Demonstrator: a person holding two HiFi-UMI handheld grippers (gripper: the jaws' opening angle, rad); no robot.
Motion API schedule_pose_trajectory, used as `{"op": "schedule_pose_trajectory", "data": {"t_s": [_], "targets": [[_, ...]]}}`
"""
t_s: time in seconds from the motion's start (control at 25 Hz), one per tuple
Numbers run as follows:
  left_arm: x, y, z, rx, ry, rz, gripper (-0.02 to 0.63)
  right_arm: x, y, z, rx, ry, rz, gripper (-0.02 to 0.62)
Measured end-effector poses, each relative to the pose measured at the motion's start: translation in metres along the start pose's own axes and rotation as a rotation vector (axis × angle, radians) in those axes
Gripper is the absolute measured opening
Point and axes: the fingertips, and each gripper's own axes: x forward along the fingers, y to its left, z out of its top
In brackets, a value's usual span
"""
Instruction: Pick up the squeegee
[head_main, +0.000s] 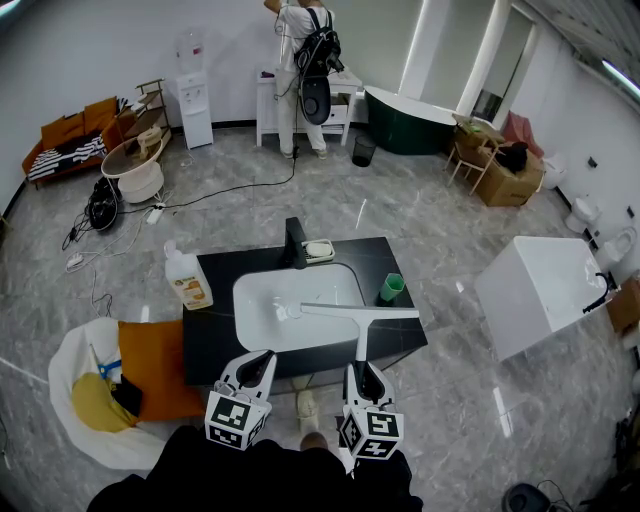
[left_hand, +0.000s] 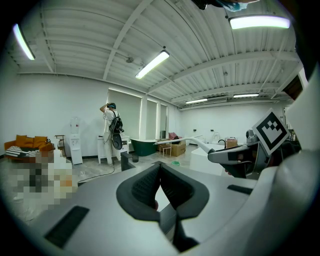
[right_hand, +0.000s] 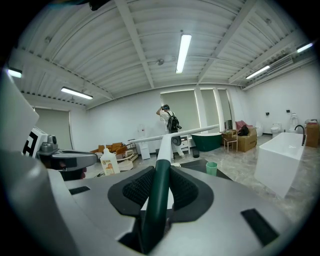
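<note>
Right gripper view is showing it best: the right gripper (right_hand: 161, 172) is pinching the squeegee (right_hand: 156, 215) by its dark green handle. Both pads are pressing on it from either side, and the white neck is running up the middle of the frame to the long white blade.

Head view is looking down on the same thing. The squeegee is sitting just below centre frame, its handle is coming out of the right claw, and its blade is stretching sideways over the right part of the white sink (head_main: 262, 300), which is set in a black counter (head_main: 400, 338).

The left gripper (left_hand: 160, 165) is hanging beside it at lower left of the head view. Its pads are pressing together at the tips with nothing between them.

A green cup (head_main: 391, 288) is standing on the counter right of the basin, a soap bottle (head_main: 186, 280) is sitting at the counter's left edge, and a person (head_main: 300, 60) is standing at the top of the frame by the far wall.
</note>
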Motion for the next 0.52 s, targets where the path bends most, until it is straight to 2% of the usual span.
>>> {"op": "schedule_pose_trajectory", "data": {"t_s": [0.52], "targets": [[-0.002,0.0032,-0.0007,-0.002,0.003,0.006,0.023,0.0005,0.0045,0.0015,0.01,0.001,0.01,0.114]]}}
